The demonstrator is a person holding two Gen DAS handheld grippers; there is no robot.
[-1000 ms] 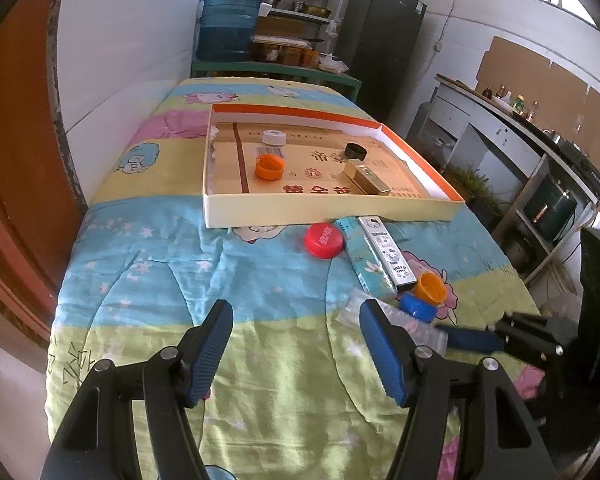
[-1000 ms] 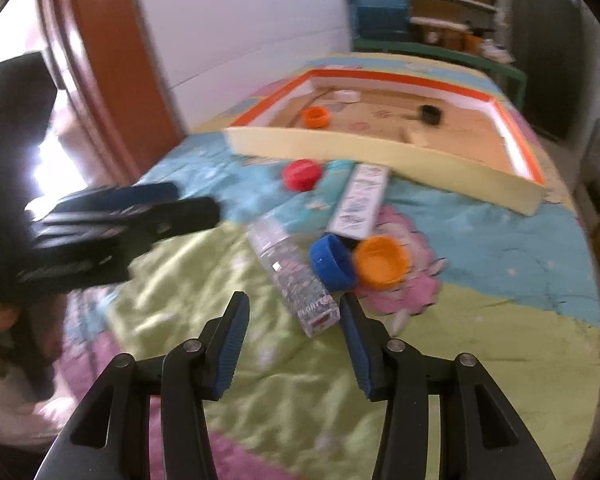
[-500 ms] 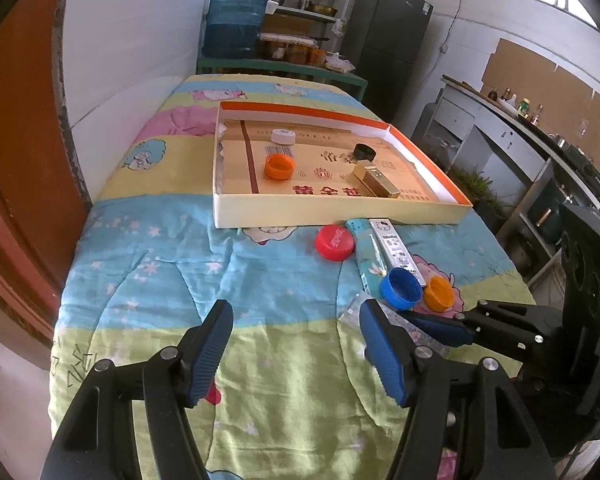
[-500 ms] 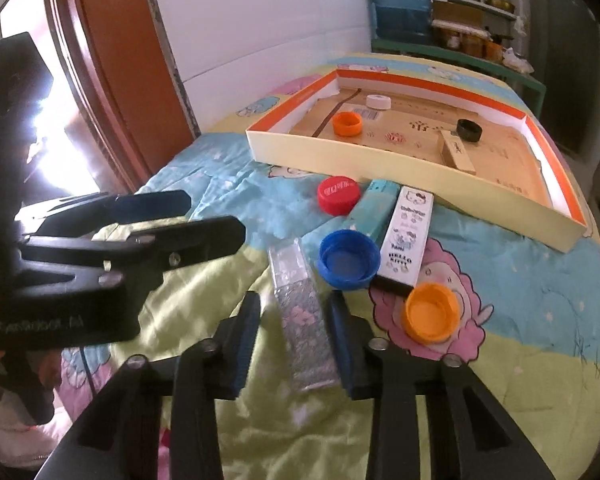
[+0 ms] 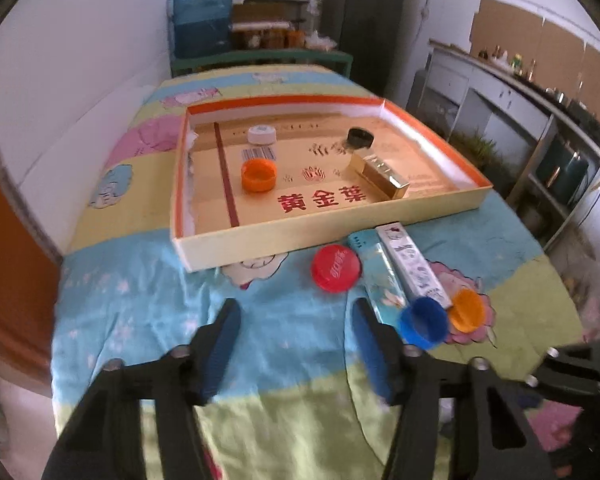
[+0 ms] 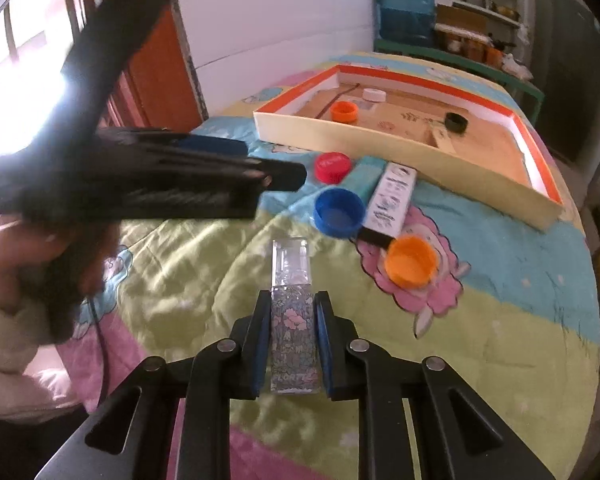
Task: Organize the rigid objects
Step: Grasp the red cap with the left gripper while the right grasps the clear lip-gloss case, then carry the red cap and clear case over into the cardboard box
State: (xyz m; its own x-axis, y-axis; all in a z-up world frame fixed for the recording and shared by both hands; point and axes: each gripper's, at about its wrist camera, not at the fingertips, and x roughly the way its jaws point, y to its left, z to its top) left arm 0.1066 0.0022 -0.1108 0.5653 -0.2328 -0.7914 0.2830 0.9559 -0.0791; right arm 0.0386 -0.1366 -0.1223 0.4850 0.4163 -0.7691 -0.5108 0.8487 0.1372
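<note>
Left claw [image 5: 296, 344]: pads spread with nothing between them, over the blue band of the bedspread [image 5: 148, 304] near the bed's front edge. Its jaws have just been narrowing from their widest, and the view has slid toward the box since a second ago, so the red cap [image 5: 335, 268] now lies just ahead of the claw. Judged: lining up on that cap as its next pick.

Cardboard box [image 5: 300, 232]: open tray across the middle of the bed, holding an orange cap [image 5: 259, 175], a white cap [image 5: 262, 134], a black cap [image 5: 360, 137] and a gold box [image 5: 382, 176] (four items sorted so far, going by how they lie).

Loose items along the box's front wall, left to right: red cap, teal box [image 5: 376, 276], white patterned box [image 5: 414, 266], blue cap [image 5: 423, 322], second orange cap [image 5: 466, 314]. The two slim boxes lie side by side and touching; the blue cap rests at their near ends.

Right claw [image 6: 289, 320]: pinching the clear floral case [image 6: 292, 316] across its narrow width. A second ago the pads stood apart with the case lying between them; they have just been closing and now press both long sides. The case lies flat on the green band near the bed's front edge, well apart from the box. Judged: grasp made, lift and carry to the box not yet begun; five loose items remain besides.
</note>
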